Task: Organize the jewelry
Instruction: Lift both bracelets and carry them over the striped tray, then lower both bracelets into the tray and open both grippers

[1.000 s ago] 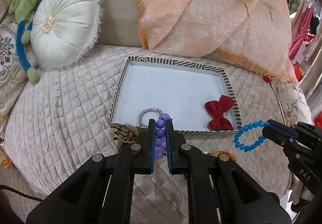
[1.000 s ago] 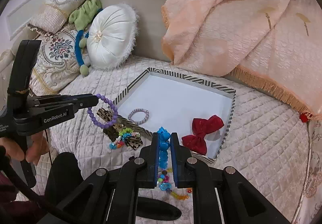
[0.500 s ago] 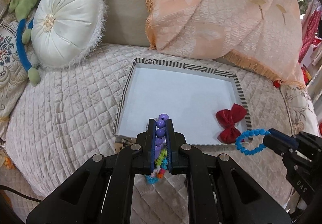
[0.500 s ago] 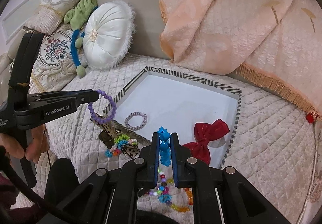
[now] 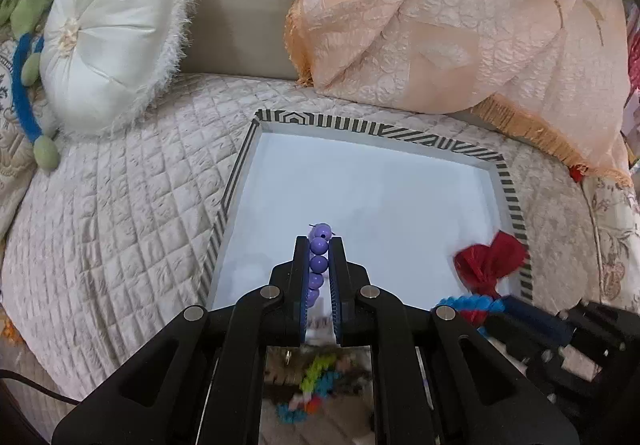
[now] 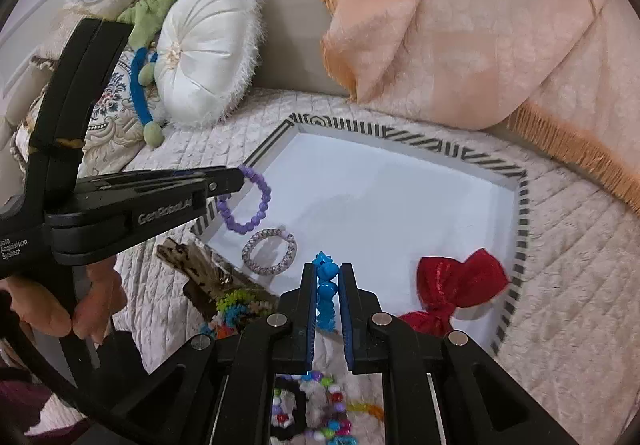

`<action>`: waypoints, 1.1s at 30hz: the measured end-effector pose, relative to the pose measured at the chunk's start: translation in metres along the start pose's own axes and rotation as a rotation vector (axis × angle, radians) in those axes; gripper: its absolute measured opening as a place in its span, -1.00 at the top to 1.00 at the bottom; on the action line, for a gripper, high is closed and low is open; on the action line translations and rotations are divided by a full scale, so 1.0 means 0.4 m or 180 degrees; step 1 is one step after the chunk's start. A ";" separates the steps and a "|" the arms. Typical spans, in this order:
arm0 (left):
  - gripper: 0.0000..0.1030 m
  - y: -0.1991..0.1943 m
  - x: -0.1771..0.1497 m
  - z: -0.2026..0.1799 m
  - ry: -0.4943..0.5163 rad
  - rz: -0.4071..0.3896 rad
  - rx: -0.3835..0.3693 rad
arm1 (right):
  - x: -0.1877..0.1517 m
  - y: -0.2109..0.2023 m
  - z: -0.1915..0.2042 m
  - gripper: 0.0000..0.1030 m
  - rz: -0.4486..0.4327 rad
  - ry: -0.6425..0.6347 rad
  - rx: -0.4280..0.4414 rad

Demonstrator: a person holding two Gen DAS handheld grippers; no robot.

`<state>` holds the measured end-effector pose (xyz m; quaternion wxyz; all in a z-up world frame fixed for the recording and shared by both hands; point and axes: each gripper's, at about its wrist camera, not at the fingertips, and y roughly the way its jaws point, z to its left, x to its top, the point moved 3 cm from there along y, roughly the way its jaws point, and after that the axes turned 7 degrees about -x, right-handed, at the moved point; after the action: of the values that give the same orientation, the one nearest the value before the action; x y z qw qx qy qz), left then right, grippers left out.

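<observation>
The purple bead bracelet (image 6: 250, 201) hangs as a loop from the tips of the left gripper (image 5: 319, 245), whose jaws are clamped on its beads, so it dangles free over the near-left corner of the striped tray (image 6: 404, 139). In the right wrist view that loop sits at center left of the frame, just above a pale braided bracelet (image 6: 270, 251) that already lies on the tray floor. The blue bead bracelet (image 6: 325, 287) is pinched the same way between the closed jaws of the right gripper (image 6: 327, 273), low in the middle of the frame and over the tray's near edge. Both tools tilt downward toward the tray, which suggests the two bracelets are being carried there to be dropped in. A red bow (image 6: 456, 289) rests in the tray's lower right corner. More loose bead pieces (image 6: 236, 307) and a patterned hair clip (image 6: 192, 265) lie on the quilted cover (image 5: 120, 205) outside the tray, at lower left, apparently waiting their turn. A white round cushion (image 5: 108, 41) and a peach blanket (image 5: 440, 25) fill the upper part of the frames.
</observation>
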<state>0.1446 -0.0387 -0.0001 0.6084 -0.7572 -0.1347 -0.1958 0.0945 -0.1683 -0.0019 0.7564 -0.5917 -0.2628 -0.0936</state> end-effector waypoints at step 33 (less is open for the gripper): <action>0.13 0.065 -0.020 0.094 -0.0201 0.0099 0.0189 | -0.033 0.068 -0.085 0.48 0.0197 0.0404 -0.0118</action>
<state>0.1541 -0.0076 -0.0331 0.6290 -0.7467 -0.1478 -0.1582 0.1054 -0.1952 -0.0372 0.7629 -0.6063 -0.1942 -0.1124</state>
